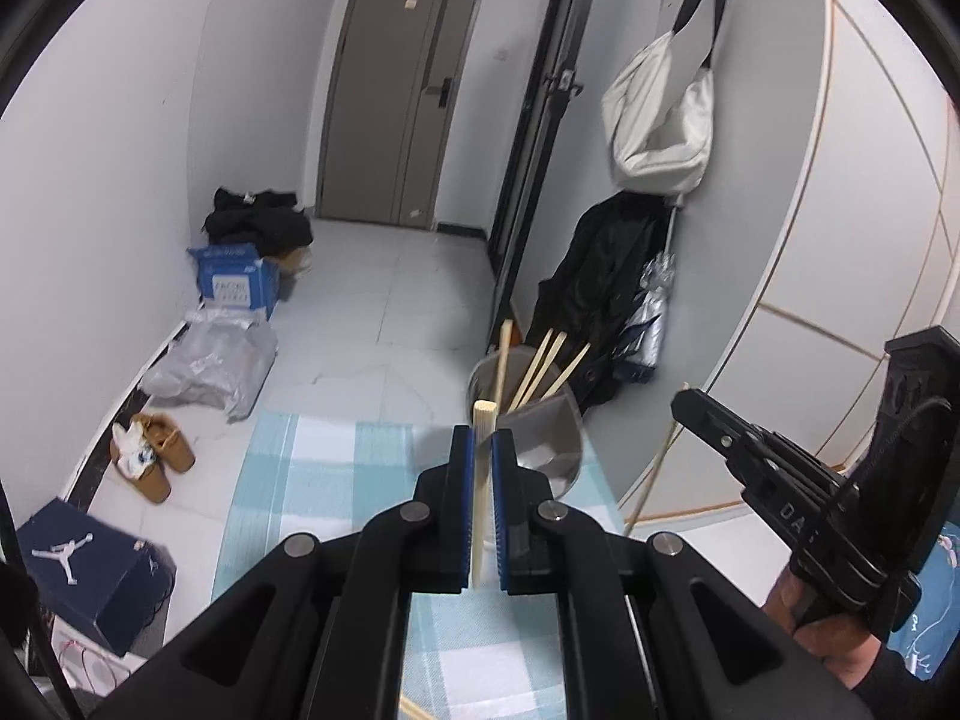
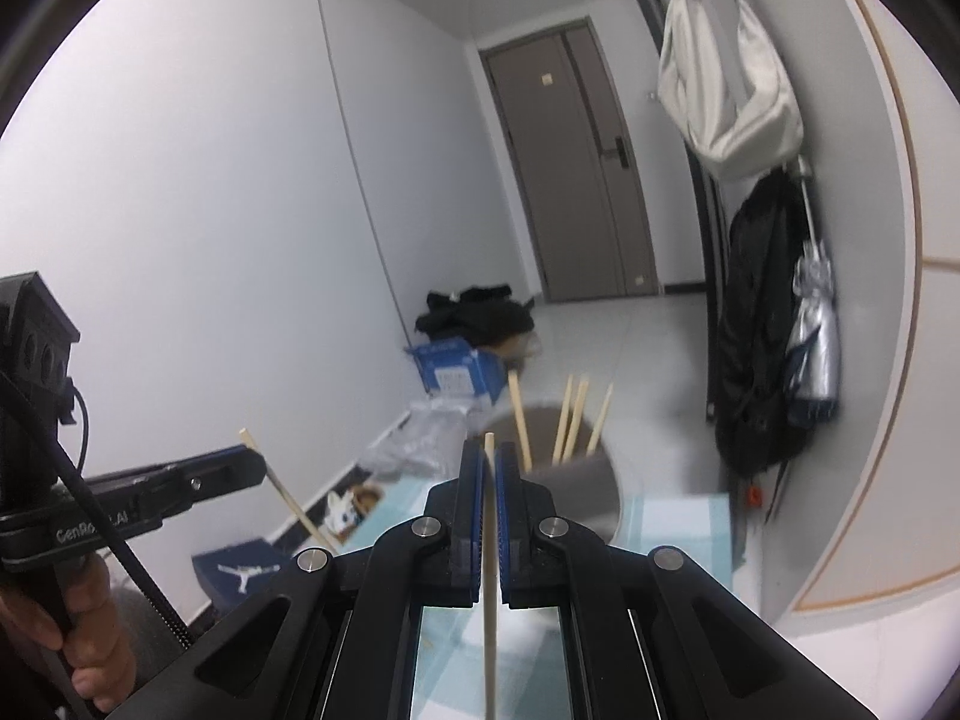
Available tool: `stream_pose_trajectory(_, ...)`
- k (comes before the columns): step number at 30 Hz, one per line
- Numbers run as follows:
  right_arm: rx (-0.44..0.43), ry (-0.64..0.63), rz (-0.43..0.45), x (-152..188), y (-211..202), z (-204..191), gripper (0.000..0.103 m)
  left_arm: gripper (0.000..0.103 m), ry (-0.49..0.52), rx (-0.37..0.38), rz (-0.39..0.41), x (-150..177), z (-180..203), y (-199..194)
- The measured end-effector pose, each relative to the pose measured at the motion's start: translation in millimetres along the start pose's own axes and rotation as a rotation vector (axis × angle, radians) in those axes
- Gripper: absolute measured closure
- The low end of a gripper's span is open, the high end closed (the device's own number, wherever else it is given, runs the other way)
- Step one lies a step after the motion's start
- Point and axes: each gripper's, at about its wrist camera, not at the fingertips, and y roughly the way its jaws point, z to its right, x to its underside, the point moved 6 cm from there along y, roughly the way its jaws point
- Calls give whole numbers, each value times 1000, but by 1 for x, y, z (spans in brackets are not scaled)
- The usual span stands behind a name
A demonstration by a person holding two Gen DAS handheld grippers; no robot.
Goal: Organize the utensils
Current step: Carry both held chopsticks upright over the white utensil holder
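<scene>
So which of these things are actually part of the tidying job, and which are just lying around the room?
Part of the job:
left gripper, holding a chopstick
right gripper, holding a thin chopstick
grey cup with chopsticks standing in it
checked cloth

Just lying about:
white bag
black coat
shoebox
slippers

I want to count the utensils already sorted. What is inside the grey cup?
Four chopsticks stand in the grey cup, leaning on its rim. The cup wall hides their lower ends and anything else at the bottom.
</scene>
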Motion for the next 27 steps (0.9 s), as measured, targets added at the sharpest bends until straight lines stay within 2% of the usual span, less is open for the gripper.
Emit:
stream_pose_trajectory(8, 4, 5, 77, -51, 4, 7, 100, 101, 2, 52, 30, -38, 14, 1)
stream_pose_trajectory(18, 20, 13, 144, -106, 29, 22, 100, 101, 10, 97, 63, -79, 21, 7)
stream_pose_trajectory(27, 71, 15, 201, -133, 62, 40, 100, 101, 45, 97, 53, -91, 21, 36)
